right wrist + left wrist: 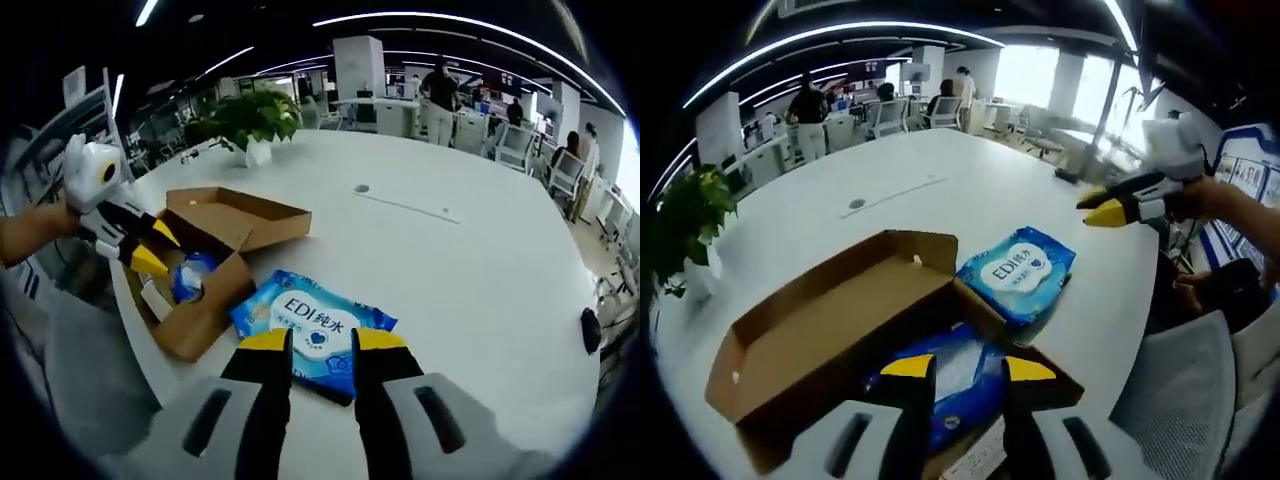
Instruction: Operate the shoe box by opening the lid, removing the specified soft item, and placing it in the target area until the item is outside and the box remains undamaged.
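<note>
A brown cardboard shoe box (830, 330) (235, 215) stands open on the white table, its lid folded back. A blue soft pack (955, 375) (192, 275) lies inside it. A second blue wipes pack (1018, 272) (315, 325) lies flat on the table just outside the box. My left gripper (968, 370) (155, 248) hovers over the box's open top, jaws apart, nothing held. My right gripper (322, 342) is above the near edge of the pack on the table, open and empty; in the left gripper view the right gripper (1105, 210) is raised well past that pack.
The round white table (460, 260) stretches far beyond the box, with a cable grommet (361, 188) mid-table. A potted plant (250, 115) (690, 215) stands at its edge. A grey chair (1180, 400) is close by. People and desks fill the background.
</note>
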The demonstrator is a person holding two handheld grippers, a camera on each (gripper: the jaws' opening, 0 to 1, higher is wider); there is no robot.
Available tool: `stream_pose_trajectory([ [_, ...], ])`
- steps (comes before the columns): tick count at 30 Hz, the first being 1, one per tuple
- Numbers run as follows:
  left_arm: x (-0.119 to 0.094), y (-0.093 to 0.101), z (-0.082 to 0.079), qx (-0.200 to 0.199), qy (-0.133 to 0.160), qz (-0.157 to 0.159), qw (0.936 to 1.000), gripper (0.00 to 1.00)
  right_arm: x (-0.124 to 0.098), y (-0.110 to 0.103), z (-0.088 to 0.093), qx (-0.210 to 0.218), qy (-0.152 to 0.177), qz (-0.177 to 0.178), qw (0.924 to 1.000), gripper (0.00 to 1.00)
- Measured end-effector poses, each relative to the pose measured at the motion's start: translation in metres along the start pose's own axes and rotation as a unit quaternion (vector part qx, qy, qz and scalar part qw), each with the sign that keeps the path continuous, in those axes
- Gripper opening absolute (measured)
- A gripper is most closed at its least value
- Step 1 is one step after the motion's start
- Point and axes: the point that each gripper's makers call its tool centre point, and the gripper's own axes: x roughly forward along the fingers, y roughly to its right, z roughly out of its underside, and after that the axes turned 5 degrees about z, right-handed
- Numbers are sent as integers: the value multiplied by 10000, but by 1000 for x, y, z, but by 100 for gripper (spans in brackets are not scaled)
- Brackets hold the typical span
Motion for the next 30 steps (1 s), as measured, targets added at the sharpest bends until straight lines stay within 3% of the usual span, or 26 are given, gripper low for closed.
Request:
stream_pose_trajectory([
  [8, -7, -11, 22, 163, -216, 133, 9995, 26, 5, -31, -18, -622, 71, -378, 9973, 20],
  [12, -8, -15, 30, 229, -294, 215, 9991, 25, 10, -44, -24, -735, 60, -510, 9960, 19],
  [19, -7, -18, 34, 545, -351, 440, 9969, 24, 23, -69, -33, -1073, 22, -787, 9911, 19],
  [24, -4, -16, 37, 928, -444, 695, 9923, 22, 34, -90, -39, -1377, -42, -1046, 9849, 18],
  [30, 3, -17, 37, 1086, -551, 881, 9886, 22, 47, -114, -40, -1917, -166, -1333, 9722, 16],
])
